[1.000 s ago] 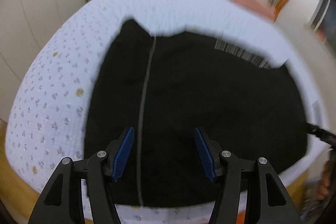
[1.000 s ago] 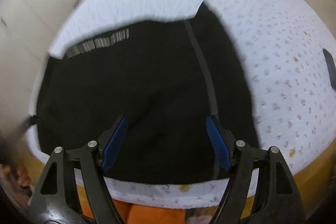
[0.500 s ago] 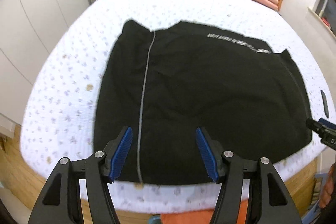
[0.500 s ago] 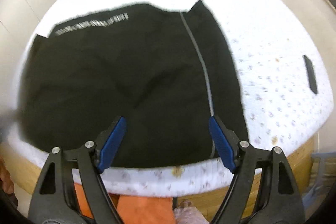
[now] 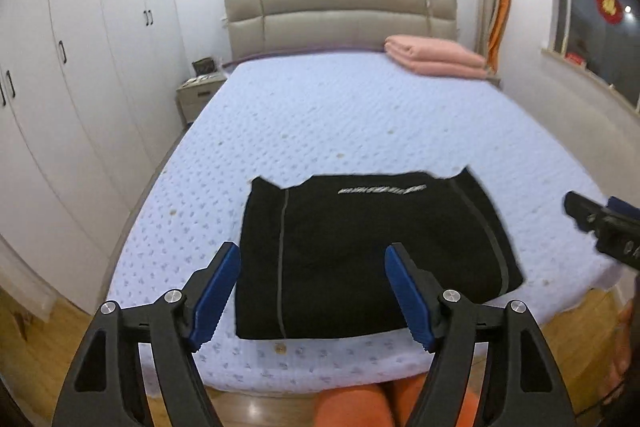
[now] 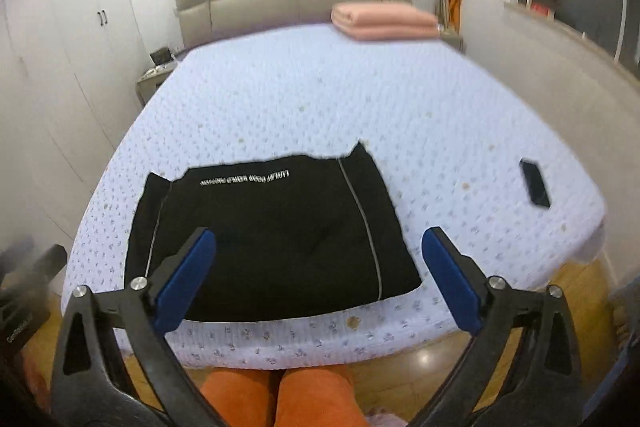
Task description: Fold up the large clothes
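Note:
A black garment (image 5: 372, 251) lies folded into a flat rectangle near the foot edge of the bed (image 5: 360, 115), with thin grey stripes and a line of white lettering at its far edge. It also shows in the right wrist view (image 6: 272, 235). My left gripper (image 5: 312, 291) is open and empty, held in the air above the bed's foot edge, apart from the garment. My right gripper (image 6: 316, 275) is open and empty, also raised back from the garment. The right gripper shows at the right edge of the left wrist view (image 5: 608, 227).
A folded pink blanket (image 5: 436, 59) lies at the head of the bed by the beige headboard (image 5: 340, 15). A black phone (image 6: 534, 183) lies on the bed right of the garment. White wardrobes (image 5: 80, 67) stand on the left, a nightstand (image 5: 200, 91) beside them.
Both grippers have pulled up and back from close over the garment, so the whole bed and room now show. Both stayed open and empty. The garment has not moved.

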A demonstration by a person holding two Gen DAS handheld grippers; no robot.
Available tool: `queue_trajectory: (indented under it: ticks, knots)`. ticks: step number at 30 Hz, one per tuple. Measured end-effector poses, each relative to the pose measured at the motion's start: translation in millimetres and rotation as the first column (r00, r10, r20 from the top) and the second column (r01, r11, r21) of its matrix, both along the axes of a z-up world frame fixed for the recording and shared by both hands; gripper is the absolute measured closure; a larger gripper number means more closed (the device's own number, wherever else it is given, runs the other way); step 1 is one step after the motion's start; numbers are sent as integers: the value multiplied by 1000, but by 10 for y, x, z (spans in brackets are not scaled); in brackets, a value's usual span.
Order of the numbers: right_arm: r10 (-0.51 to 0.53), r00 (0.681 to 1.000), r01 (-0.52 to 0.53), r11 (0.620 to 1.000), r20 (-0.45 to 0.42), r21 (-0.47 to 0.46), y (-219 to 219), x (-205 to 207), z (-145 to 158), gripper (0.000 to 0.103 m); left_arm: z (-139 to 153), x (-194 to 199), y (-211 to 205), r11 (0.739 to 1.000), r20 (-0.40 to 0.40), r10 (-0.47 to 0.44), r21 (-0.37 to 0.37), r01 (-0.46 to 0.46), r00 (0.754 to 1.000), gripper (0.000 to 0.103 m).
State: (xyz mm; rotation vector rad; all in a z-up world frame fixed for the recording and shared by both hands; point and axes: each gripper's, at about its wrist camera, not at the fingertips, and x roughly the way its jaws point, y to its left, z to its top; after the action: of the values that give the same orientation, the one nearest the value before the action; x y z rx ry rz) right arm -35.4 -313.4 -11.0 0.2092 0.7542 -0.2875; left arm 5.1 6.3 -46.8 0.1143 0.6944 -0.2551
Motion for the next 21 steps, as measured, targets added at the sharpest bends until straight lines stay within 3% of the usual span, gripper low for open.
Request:
queue_trajectory:
  ticks: [9,21]
  knots:
    - [13,998,-6,994,64,-106,278,-278,244,0,413,-463,-29,999,58,22,-35,-20,998,26]
    - [41,999,-38,992,19,-121,507,-202,73,0,195,-446,-58,999,30,37,1,-37,999,25]
